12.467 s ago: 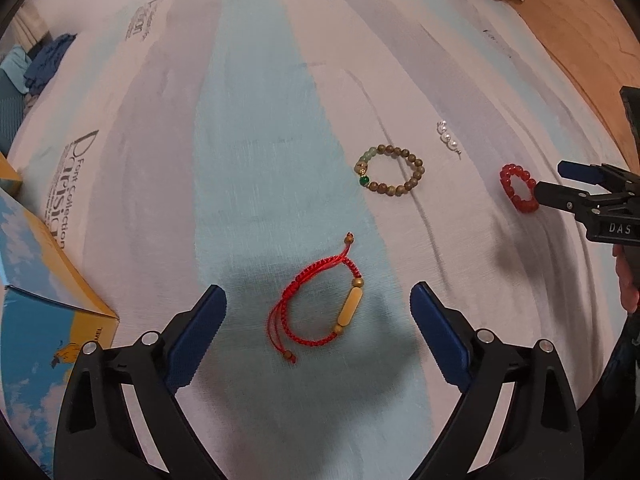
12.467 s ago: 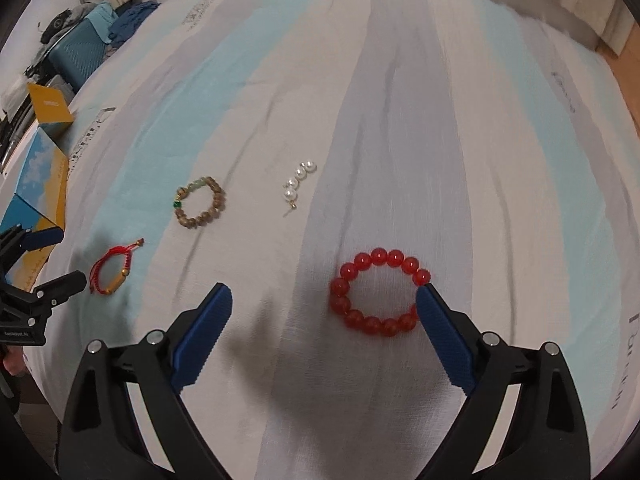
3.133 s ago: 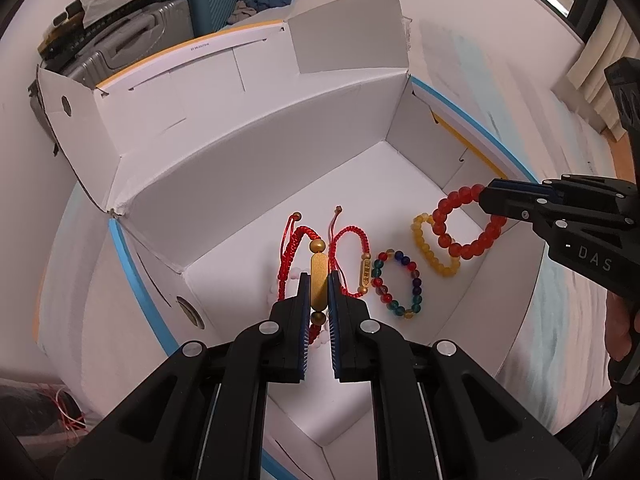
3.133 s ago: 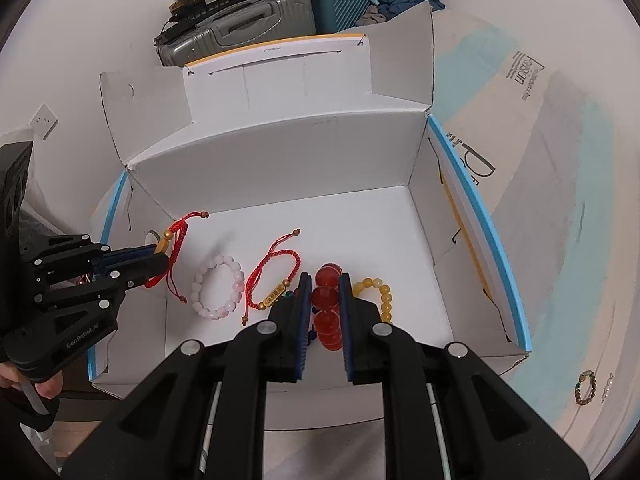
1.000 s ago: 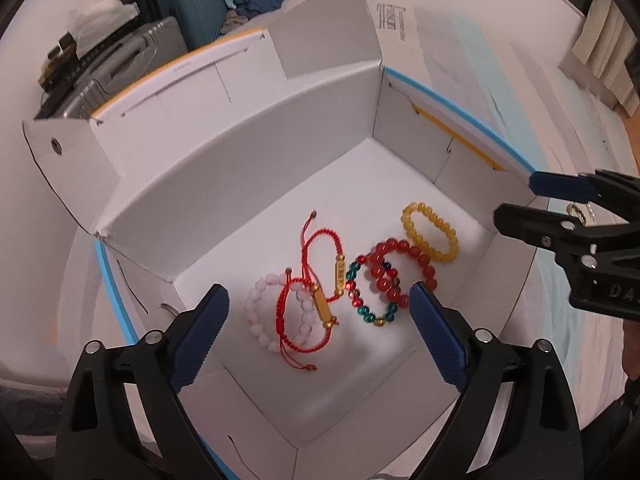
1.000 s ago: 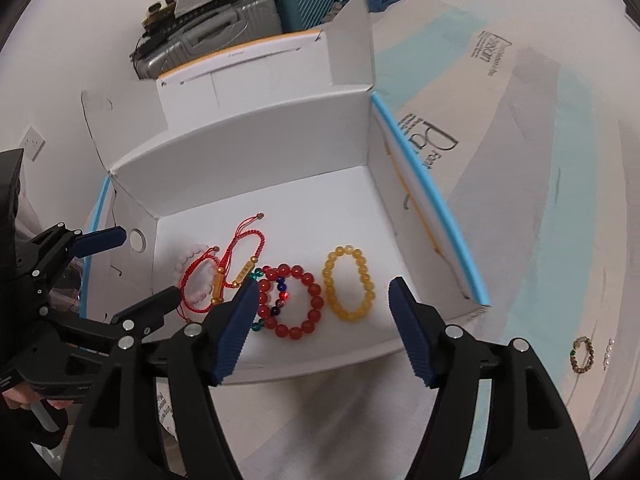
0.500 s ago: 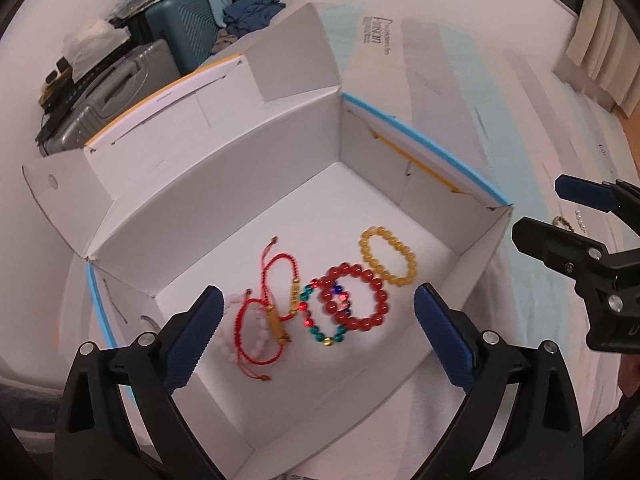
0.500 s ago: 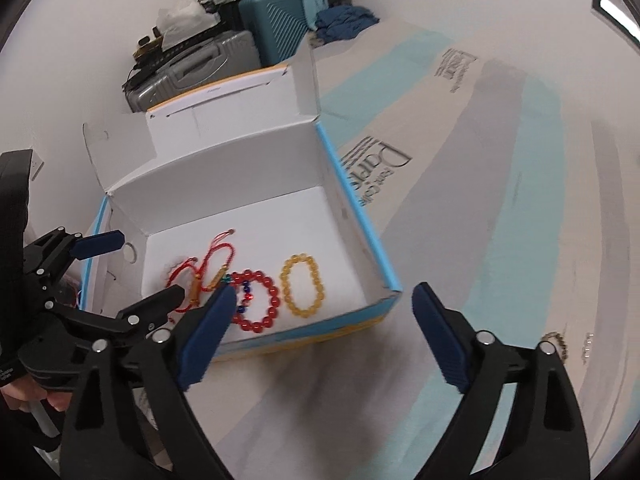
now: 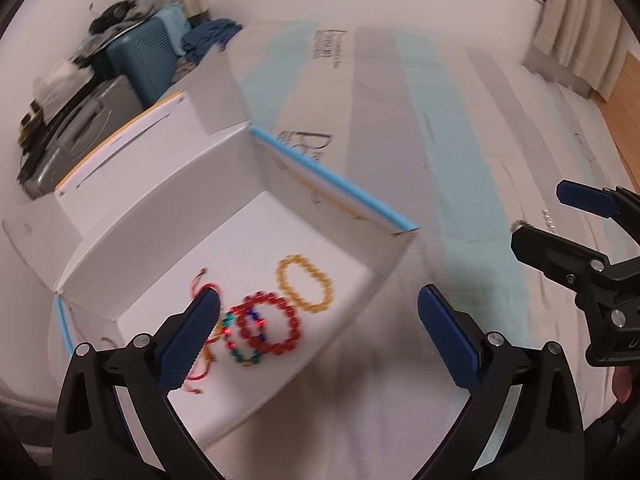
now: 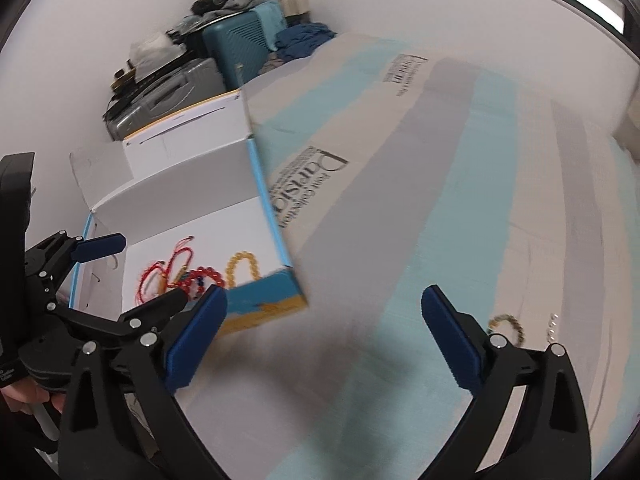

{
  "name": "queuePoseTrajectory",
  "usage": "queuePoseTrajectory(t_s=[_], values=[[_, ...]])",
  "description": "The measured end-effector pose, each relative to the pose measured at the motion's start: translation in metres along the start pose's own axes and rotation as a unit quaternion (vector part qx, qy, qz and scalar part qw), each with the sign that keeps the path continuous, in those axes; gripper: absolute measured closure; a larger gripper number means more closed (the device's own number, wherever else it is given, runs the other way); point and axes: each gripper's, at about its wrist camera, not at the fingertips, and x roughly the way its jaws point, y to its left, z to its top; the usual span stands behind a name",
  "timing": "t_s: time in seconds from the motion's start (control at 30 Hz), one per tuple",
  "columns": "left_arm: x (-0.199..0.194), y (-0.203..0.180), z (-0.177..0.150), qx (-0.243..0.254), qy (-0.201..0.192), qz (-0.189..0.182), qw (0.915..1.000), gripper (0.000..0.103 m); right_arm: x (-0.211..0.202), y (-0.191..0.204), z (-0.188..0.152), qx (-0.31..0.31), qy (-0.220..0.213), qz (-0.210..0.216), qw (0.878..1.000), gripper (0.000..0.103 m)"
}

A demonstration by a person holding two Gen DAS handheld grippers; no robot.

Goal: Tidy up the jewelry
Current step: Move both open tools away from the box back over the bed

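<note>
An open white box (image 9: 168, 200) with a blue rim holds a red bead bracelet (image 9: 267, 325), a yellow bead bracelet (image 9: 306, 286), a multicoloured one (image 9: 244, 356) and red cord bracelets (image 10: 168, 264). My left gripper (image 9: 320, 332) is open and empty above the box's near right corner. My right gripper (image 10: 324, 332) is open and empty over the bed, right of the box (image 10: 192, 192). A brown bead bracelet (image 10: 506, 322) and a pearl piece (image 10: 553, 326) lie on the sheet to the right.
The striped blue, grey and cream sheet (image 10: 460, 160) covers the bed. Suitcases (image 10: 236, 44) and clothes are piled against the wall behind the box. A curtain (image 9: 580, 28) and wood floor (image 9: 624, 112) lie at the far right.
Both grippers let go of their bracelets in the box, opened, and have drawn back and swung right, away from the box toward the sheet.
</note>
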Motion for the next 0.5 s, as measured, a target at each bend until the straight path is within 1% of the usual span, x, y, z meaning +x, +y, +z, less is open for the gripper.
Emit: queuePoseTrajectory(t_s=[0.27,0.37,0.5], values=[[0.011,-0.061,0.016,0.029,-0.002,-0.021,0.9994,0.006,-0.02,-0.067,-0.017,0.03,-0.005,-0.02,0.999,0.009],[0.02,-0.09,0.02,0.044,0.002,-0.032,0.9985,0.006,-0.024,-0.094,-0.023,0.045,-0.003,-0.026,0.999,0.009],[0.034,-0.118,0.025,0.059,0.007,-0.044,0.9973,0.006,-0.027,-0.133,-0.032,0.066,-0.002,-0.039,0.997,0.009]])
